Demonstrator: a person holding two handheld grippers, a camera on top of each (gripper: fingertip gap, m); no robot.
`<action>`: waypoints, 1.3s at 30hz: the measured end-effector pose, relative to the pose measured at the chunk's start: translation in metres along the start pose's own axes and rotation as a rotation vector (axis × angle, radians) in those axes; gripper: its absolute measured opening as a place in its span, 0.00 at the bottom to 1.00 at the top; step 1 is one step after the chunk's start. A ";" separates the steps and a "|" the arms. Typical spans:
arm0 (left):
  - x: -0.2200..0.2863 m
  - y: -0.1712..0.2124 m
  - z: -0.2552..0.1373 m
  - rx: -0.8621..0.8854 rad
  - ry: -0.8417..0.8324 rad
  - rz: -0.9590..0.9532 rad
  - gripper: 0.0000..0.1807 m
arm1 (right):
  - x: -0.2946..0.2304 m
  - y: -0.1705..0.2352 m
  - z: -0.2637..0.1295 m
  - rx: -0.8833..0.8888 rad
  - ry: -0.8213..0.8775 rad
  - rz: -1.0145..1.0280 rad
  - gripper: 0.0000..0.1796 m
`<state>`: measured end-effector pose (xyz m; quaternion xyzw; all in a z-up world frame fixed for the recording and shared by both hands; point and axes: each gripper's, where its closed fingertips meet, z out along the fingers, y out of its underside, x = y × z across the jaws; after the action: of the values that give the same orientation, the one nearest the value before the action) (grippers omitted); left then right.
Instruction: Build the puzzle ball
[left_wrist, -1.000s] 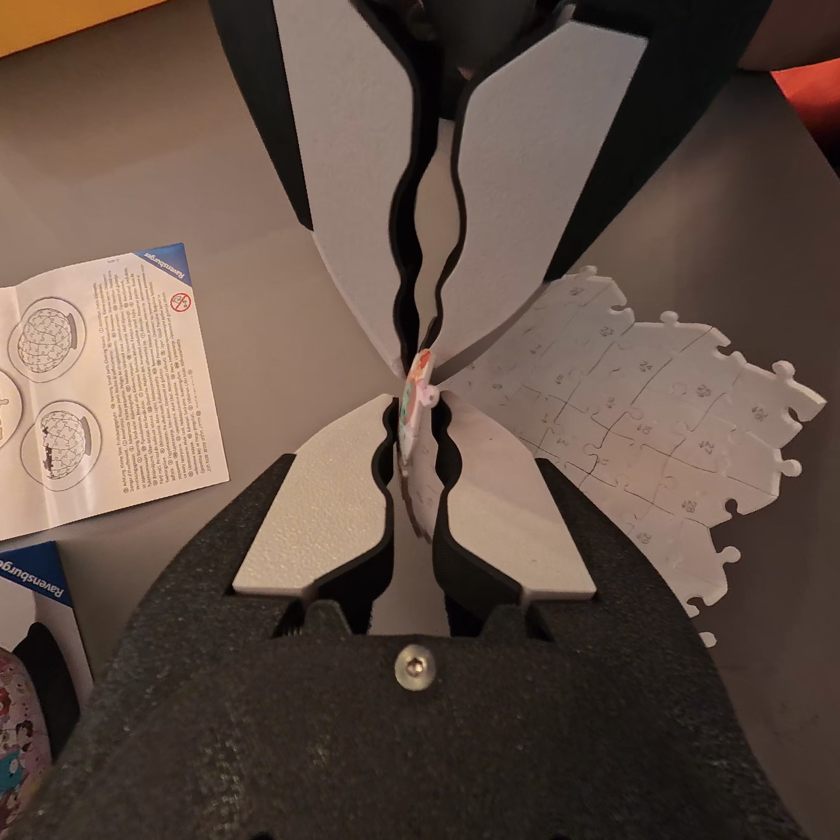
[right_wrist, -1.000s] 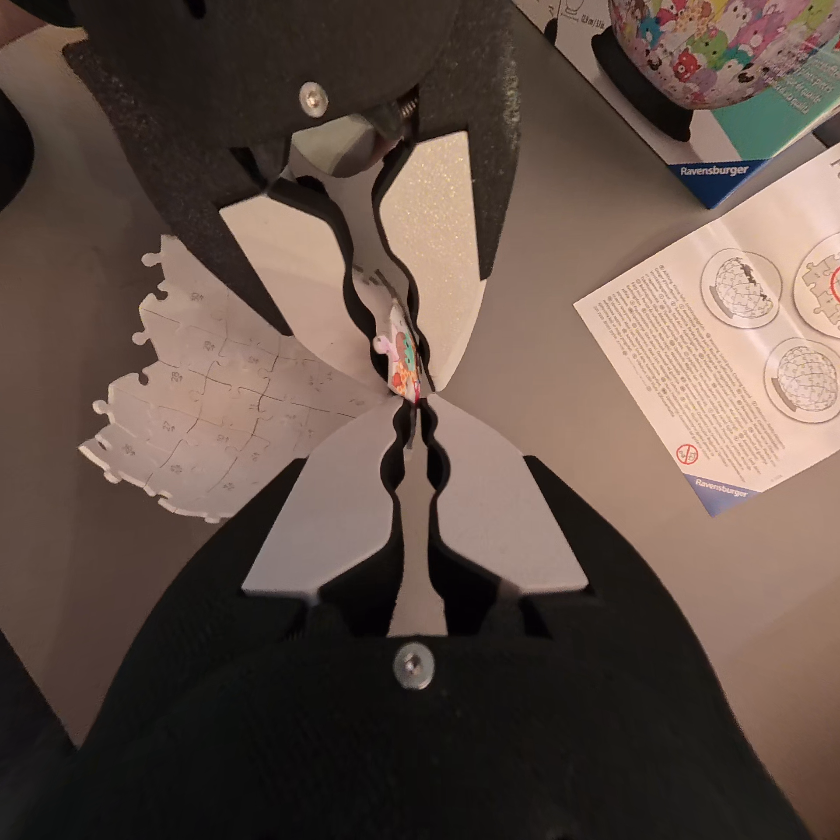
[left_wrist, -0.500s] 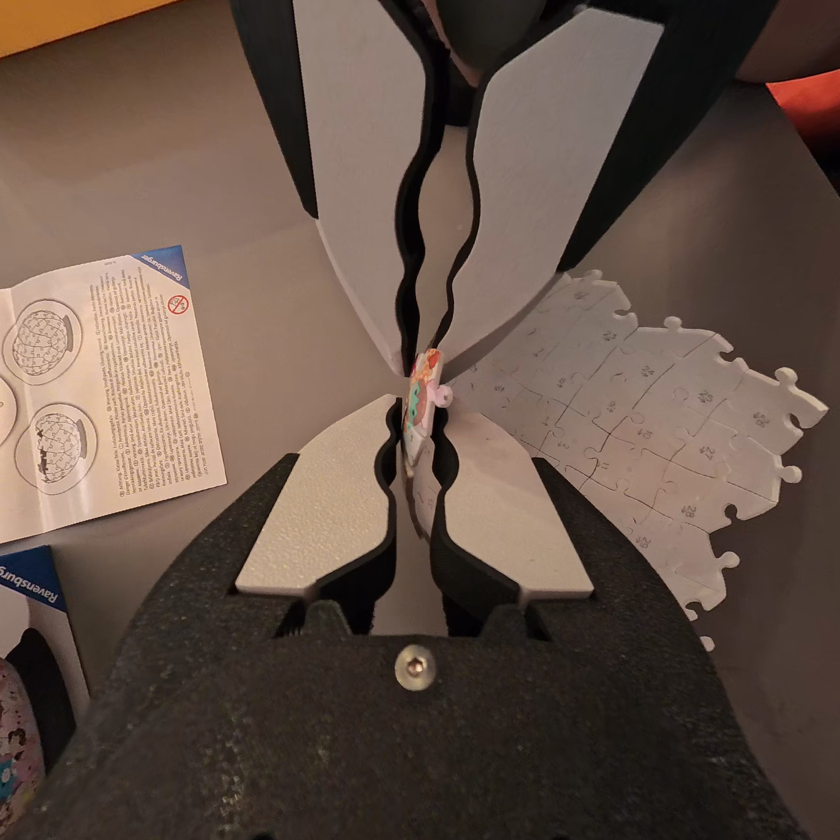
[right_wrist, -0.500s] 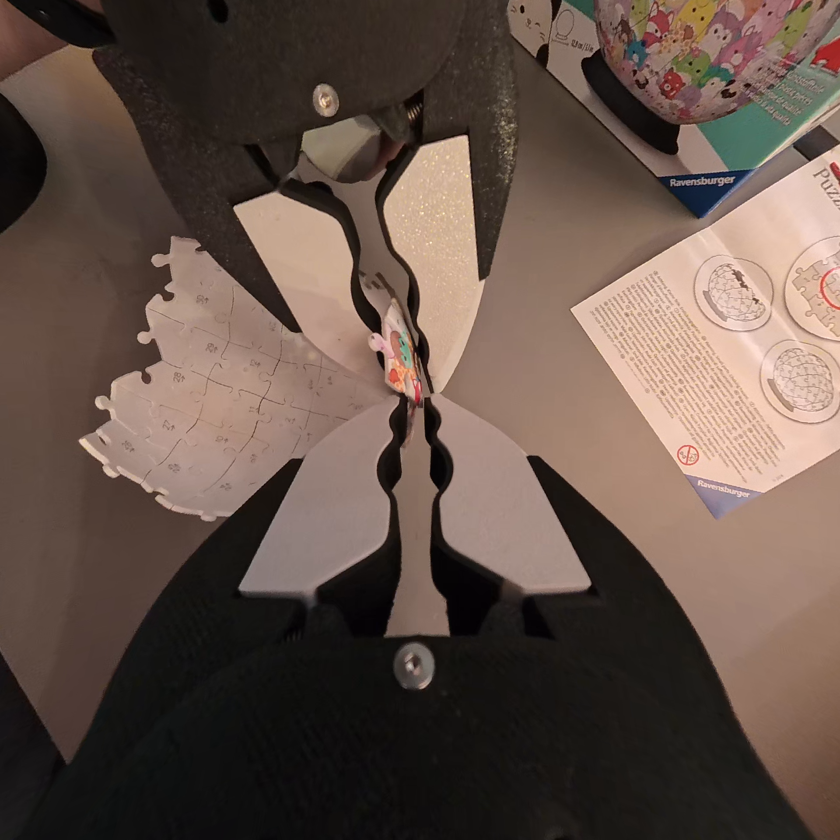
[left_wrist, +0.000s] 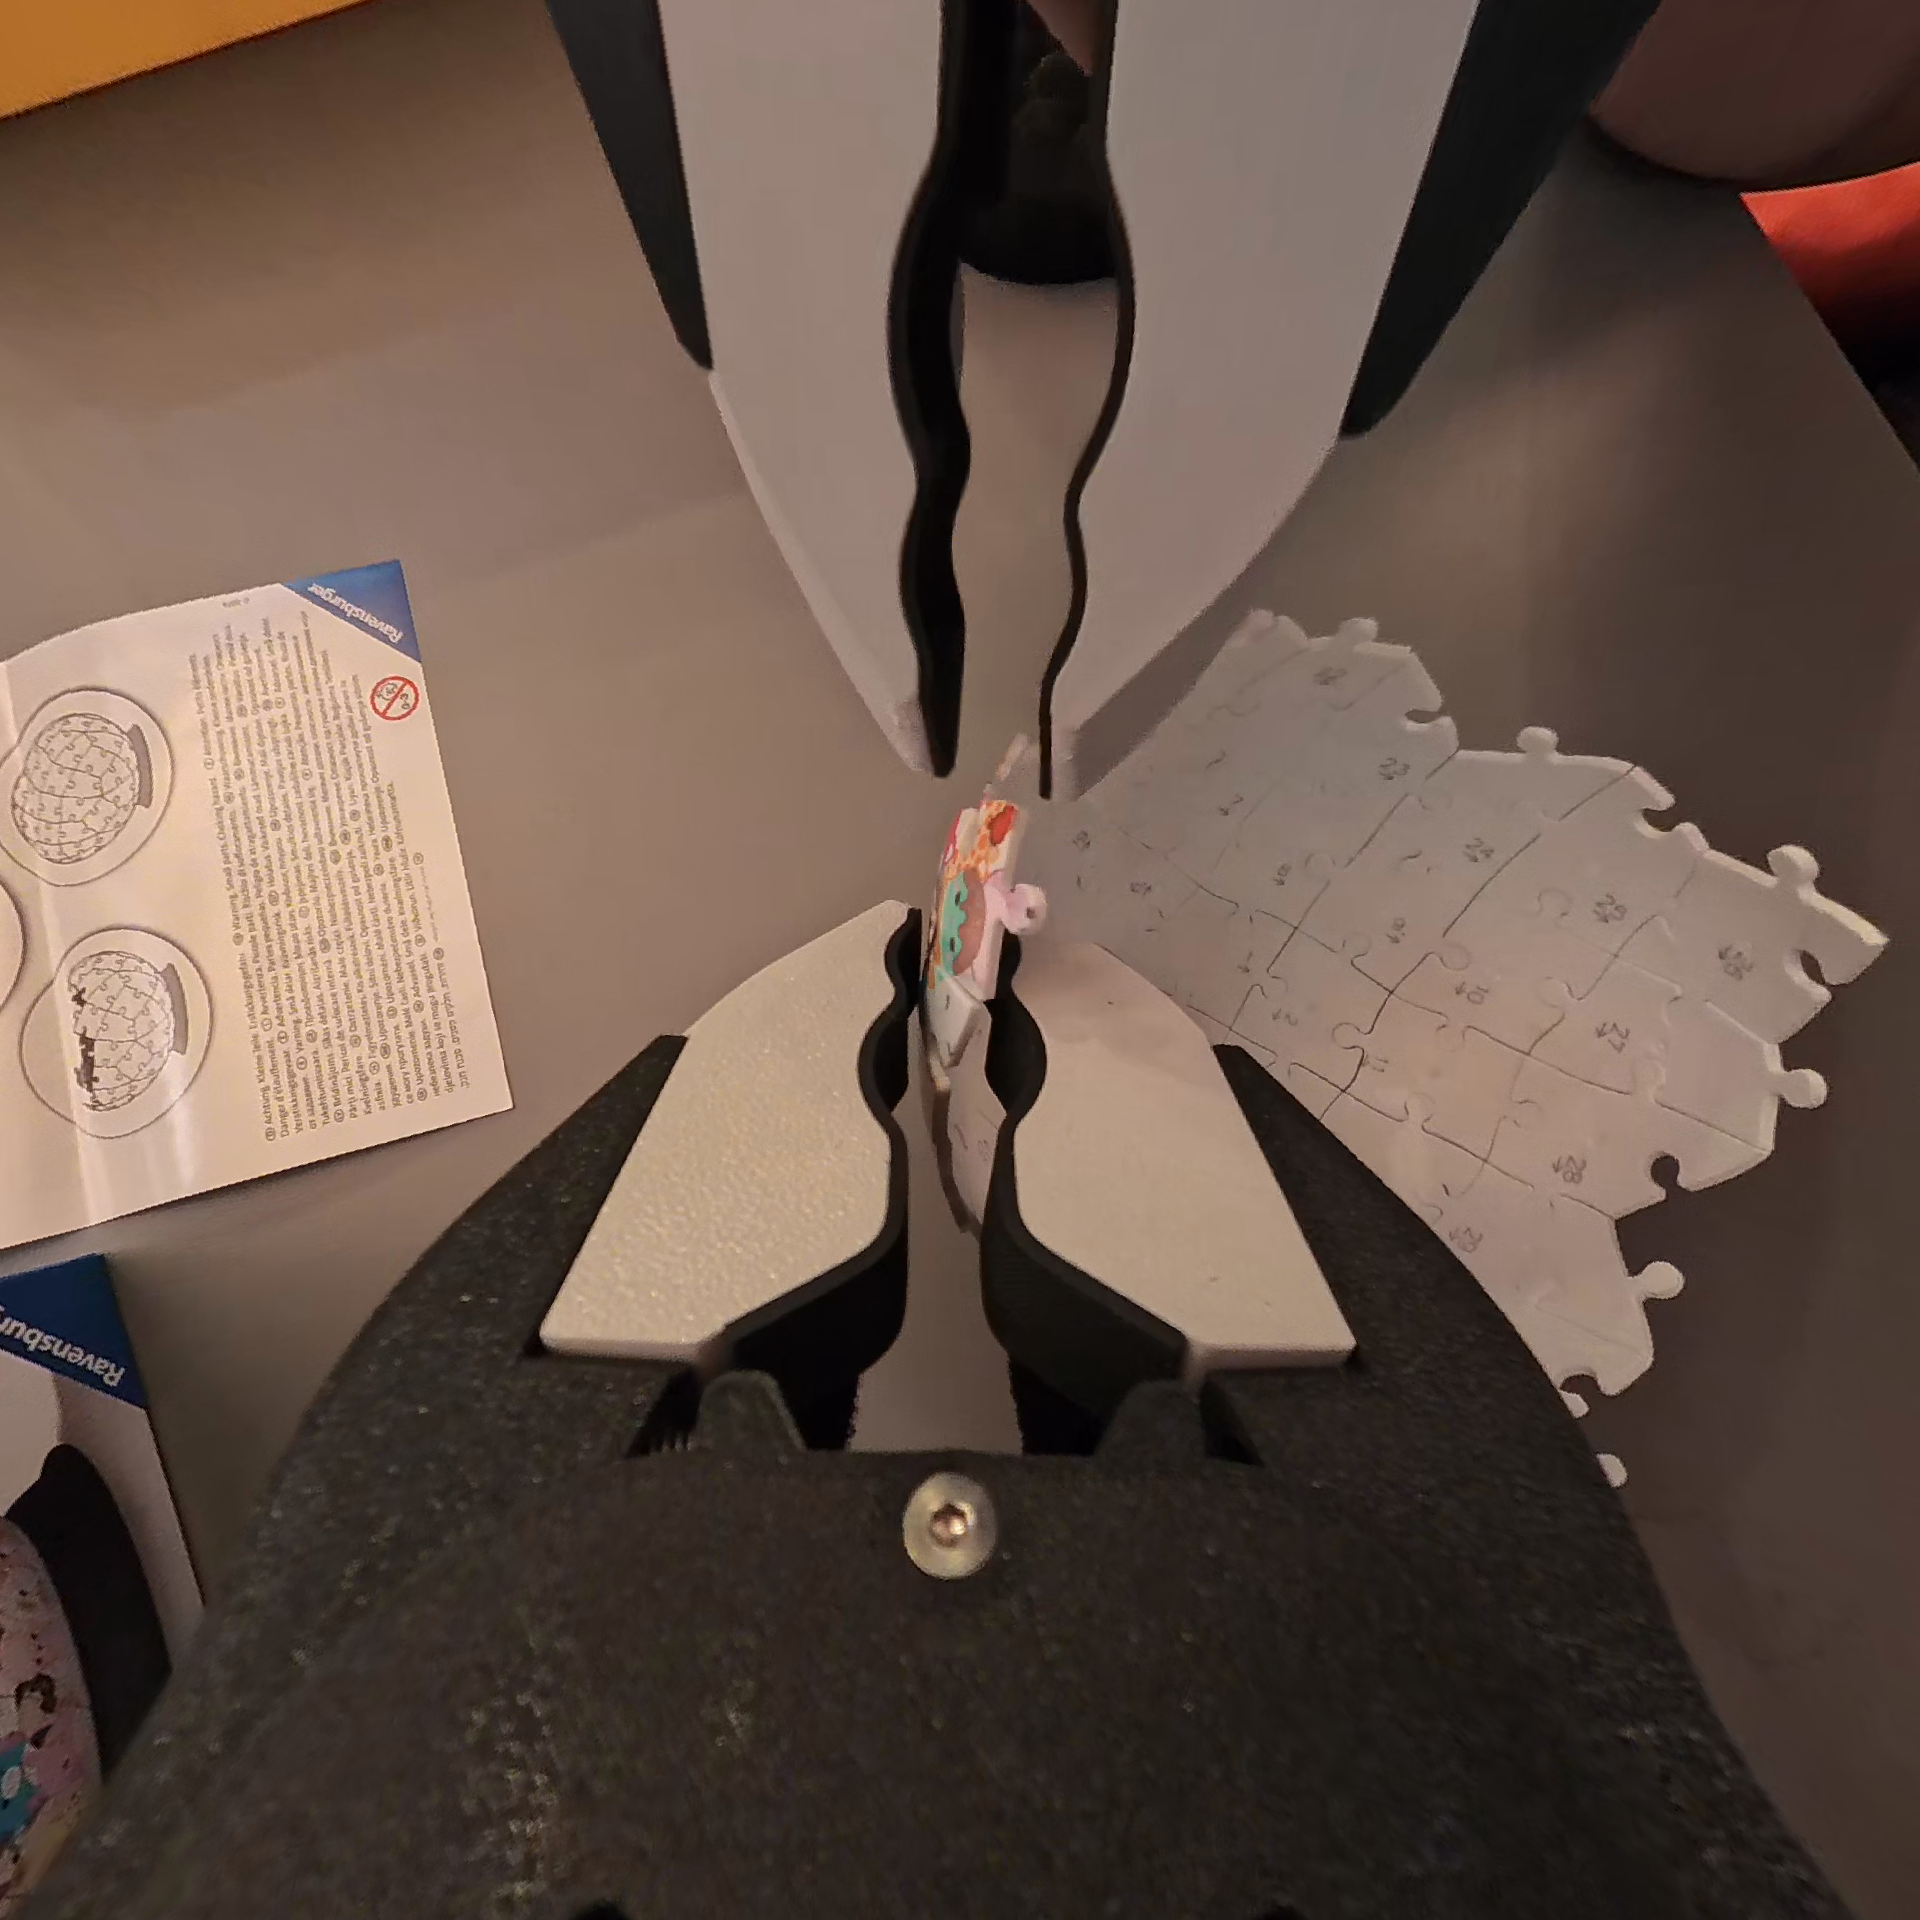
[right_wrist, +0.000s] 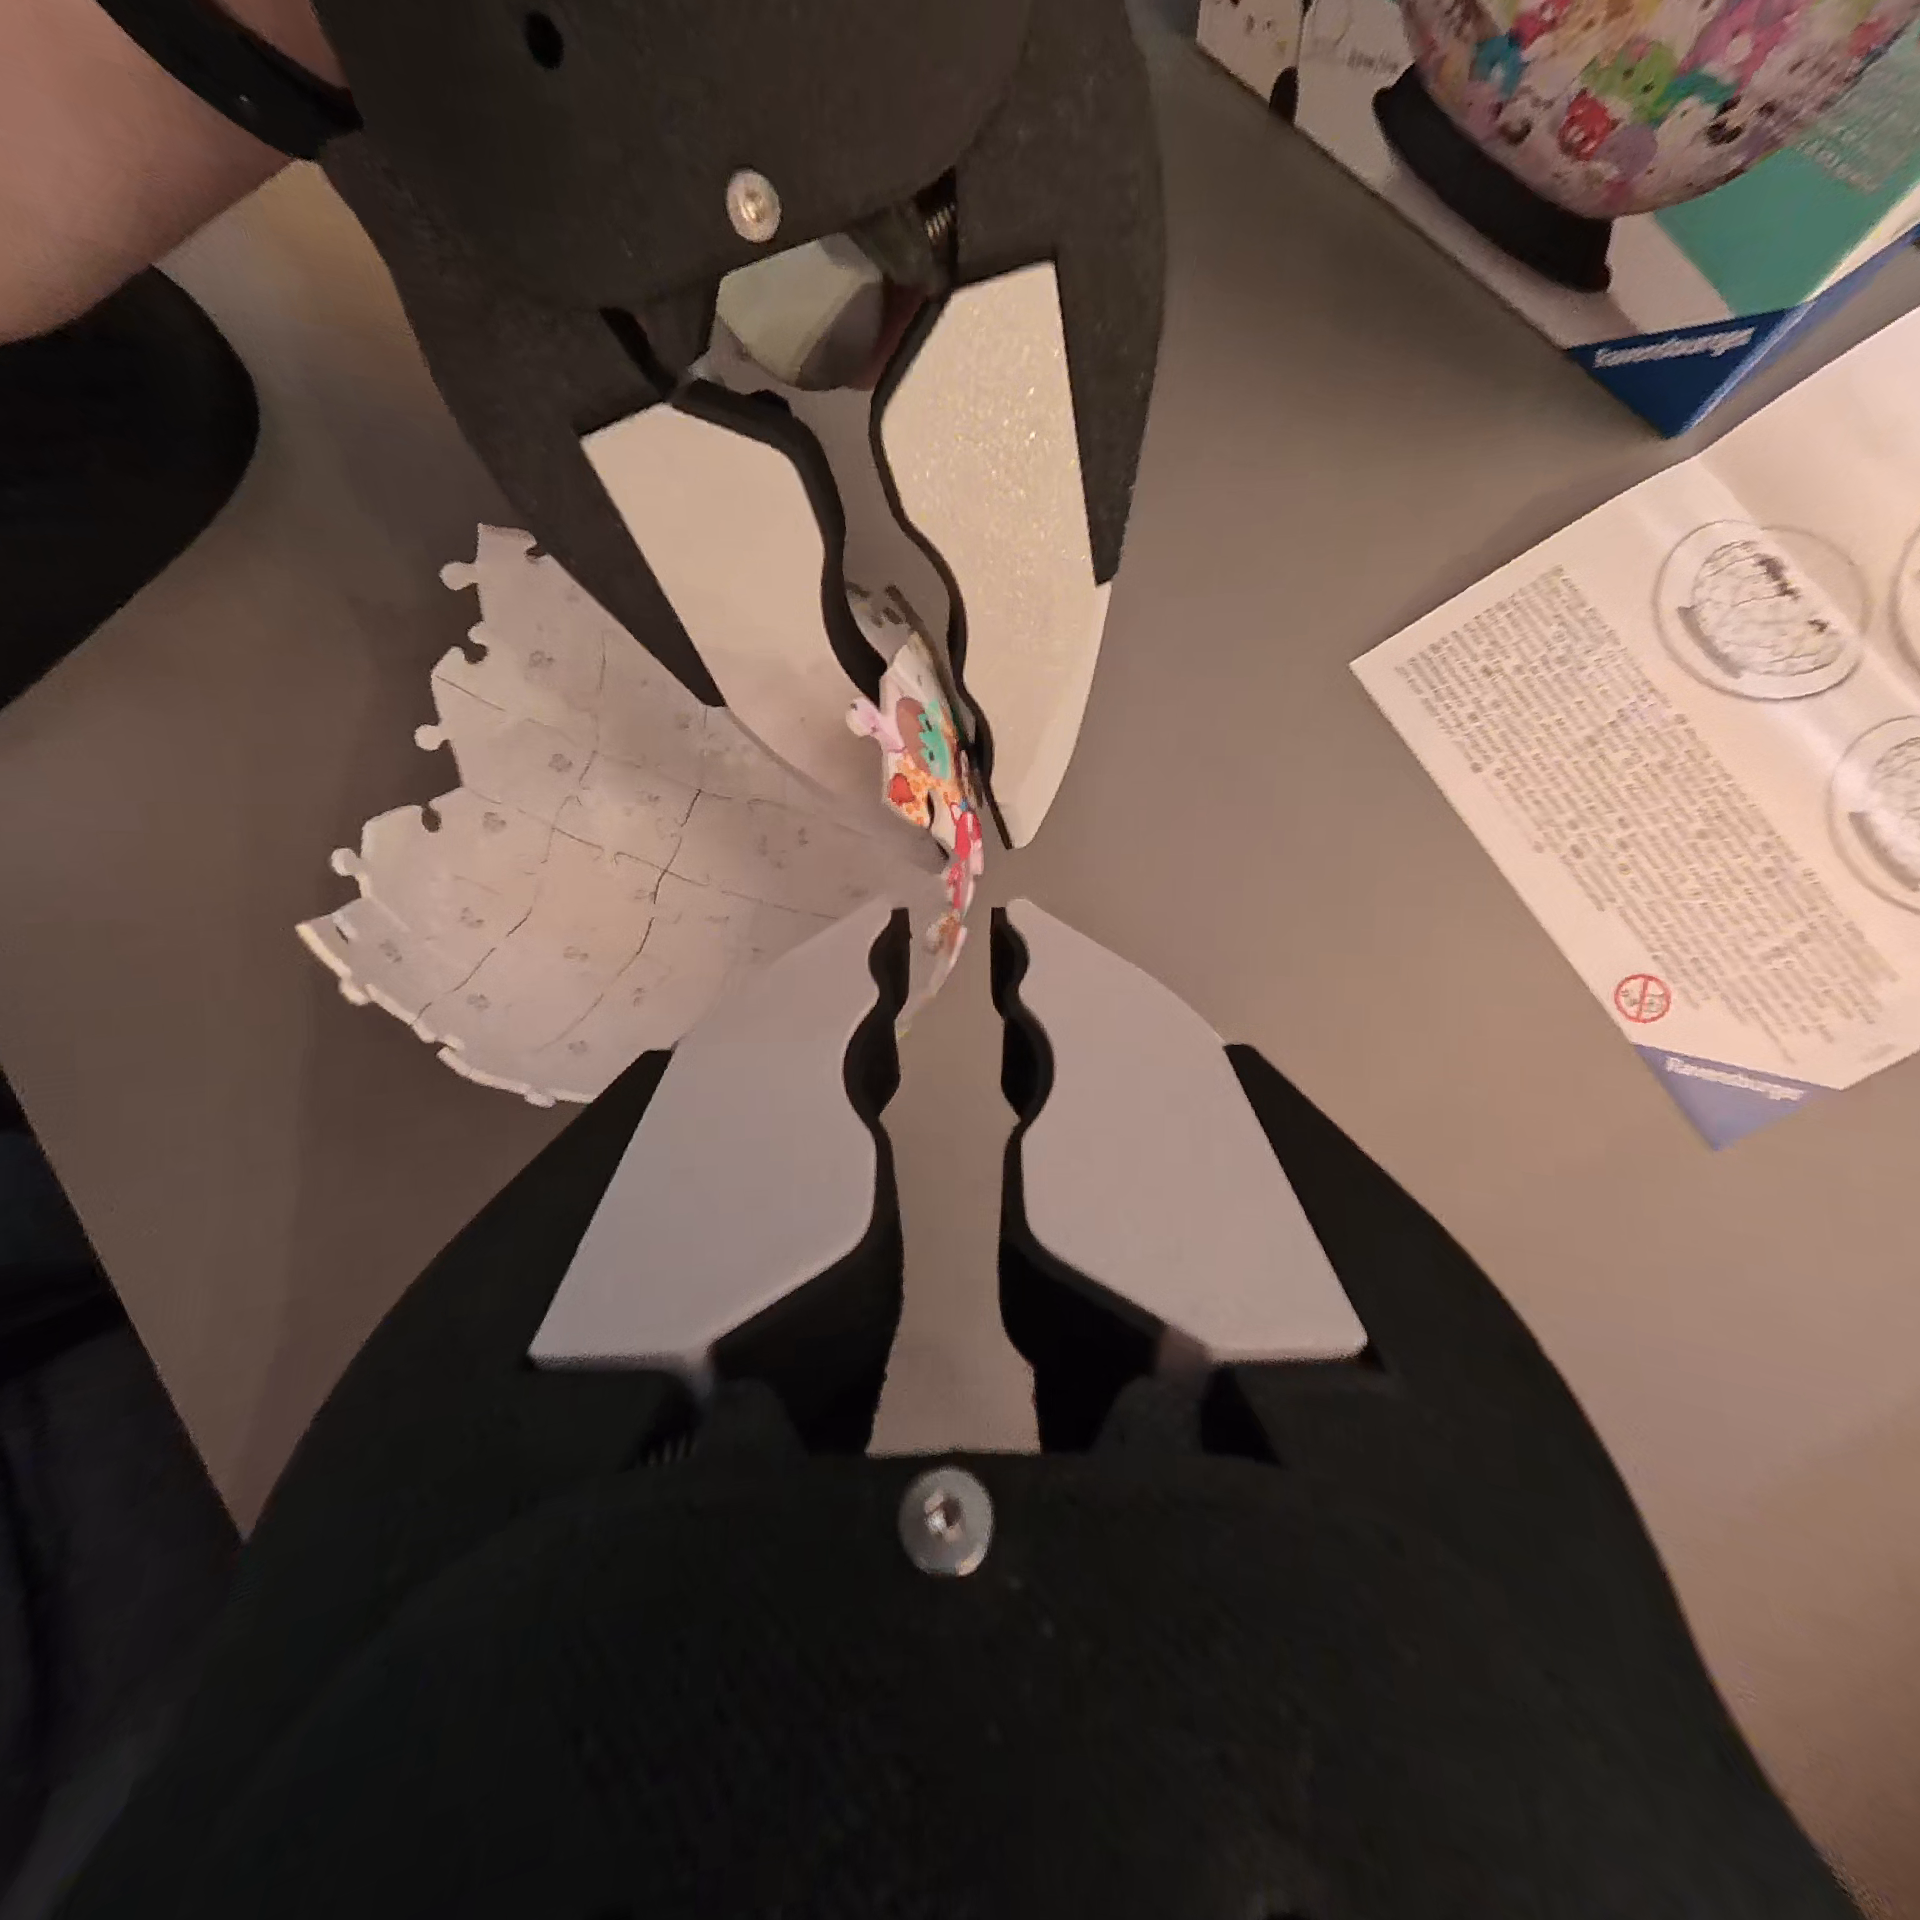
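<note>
My left gripper (left_wrist: 961, 925) points forward with its tips drawn close together, pinching the edge of the puzzle piece (left_wrist: 971, 914) between the black inner pads, the grey finger plates flaring back to the black foam body. My right gripper (right_wrist: 945, 920) faces it head-on, tip to tip, and its fingers (right_wrist: 769, 1122) stand parted with a clear gap between the tips. In the left wrist view the right gripper (left_wrist: 992, 774) comes in from the top, its tips apart just above the piece, and a bare forearm (right_wrist: 114, 197) shows behind the left gripper in the right wrist view.
</note>
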<state>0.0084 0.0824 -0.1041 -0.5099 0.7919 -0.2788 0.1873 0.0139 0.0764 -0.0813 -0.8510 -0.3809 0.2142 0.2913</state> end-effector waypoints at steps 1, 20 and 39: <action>0.000 0.000 0.000 -0.002 0.000 0.000 0.05 | 0.000 0.003 0.002 -0.018 0.001 0.007 0.09; 0.001 -0.006 -0.005 0.013 0.001 0.020 0.10 | 0.001 0.002 -0.001 -0.033 0.066 0.012 0.02; 0.002 -0.002 -0.004 -0.034 0.041 0.007 0.12 | 0.003 0.004 0.003 -0.038 0.070 0.131 0.02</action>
<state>0.0070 0.0808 -0.1000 -0.5045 0.8020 -0.2750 0.1632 0.0162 0.0780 -0.0866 -0.8864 -0.3180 0.1958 0.2735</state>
